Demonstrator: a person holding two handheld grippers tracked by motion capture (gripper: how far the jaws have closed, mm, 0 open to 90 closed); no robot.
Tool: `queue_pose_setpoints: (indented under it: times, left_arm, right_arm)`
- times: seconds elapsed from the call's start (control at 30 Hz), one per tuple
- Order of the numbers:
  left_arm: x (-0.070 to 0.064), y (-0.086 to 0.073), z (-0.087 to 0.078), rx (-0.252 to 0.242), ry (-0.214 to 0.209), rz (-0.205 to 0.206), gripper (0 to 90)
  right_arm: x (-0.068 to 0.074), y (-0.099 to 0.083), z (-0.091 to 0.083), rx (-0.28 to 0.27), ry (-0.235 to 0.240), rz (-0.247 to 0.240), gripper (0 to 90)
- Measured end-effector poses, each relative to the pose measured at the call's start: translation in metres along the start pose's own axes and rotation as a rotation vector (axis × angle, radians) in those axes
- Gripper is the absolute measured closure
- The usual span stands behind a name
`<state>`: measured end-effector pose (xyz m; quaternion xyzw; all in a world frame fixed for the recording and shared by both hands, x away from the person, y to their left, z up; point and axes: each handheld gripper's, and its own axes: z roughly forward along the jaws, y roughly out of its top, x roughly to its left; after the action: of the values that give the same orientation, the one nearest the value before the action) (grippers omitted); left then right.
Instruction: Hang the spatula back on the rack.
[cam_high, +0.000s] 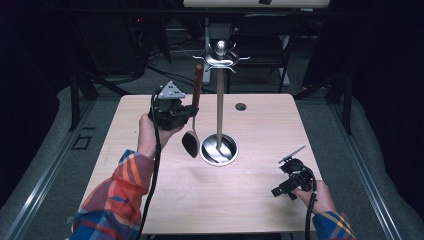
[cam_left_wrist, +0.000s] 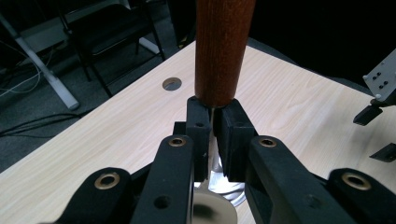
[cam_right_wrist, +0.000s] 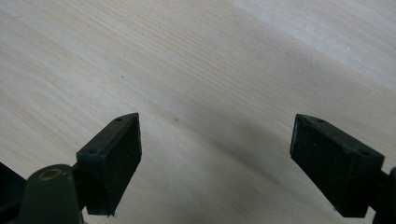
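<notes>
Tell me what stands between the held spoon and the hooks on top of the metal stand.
Nothing visible does. The left claw holds the wooden-handled spoon upright just left of the stand. The handle's top sits beside the hooks, with open air between them.

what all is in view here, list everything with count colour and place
spoon: one, wooden brown handle, metal neck, dark bowl, held upright left of the stand, bowl down
utensil stand: one, silver, round base at table centre, hooks on top
table: one, light wood, with a round hole near the far edge
chair: one, black, behind the table
left gripper: one, black, shut on the spoon's neck just below the handle
right gripper: one, black, jaws apart over bare tabletop at the near right
sleeves: two, plaid orange and blue, at the bottom edge
</notes>
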<state>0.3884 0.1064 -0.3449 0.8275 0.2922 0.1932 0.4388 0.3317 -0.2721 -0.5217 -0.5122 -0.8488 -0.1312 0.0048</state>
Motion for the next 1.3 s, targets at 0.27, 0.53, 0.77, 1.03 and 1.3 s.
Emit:
queue_pose_setpoints:
  times: [0.27,0.53,0.77,1.03,1.3]
  left_arm:
    - [-0.001,0.006,0.001,0.000,-0.004,0.006,83.7]
    - [-0.001,0.009,0.005,0.010,-0.011,0.014,83.7]
    - [-0.001,0.010,0.010,0.015,-0.016,0.007,83.7]
    - [-0.001,0.011,0.014,0.019,-0.011,0.005,83.6]
    - [-0.003,0.013,0.019,0.017,0.009,0.011,83.4]
  right_arm:
    - [0.000,0.000,0.000,0.000,0.001,-0.002,16.1]
    - [0.001,0.000,0.001,-0.011,0.008,0.009,16.0]
    - [0.000,0.000,0.000,0.001,0.002,-0.002,16.1]
    - [0.000,0.000,0.000,-0.006,0.019,0.002,16.1]
    - [0.001,0.000,0.001,-0.005,0.017,0.002,16.1]
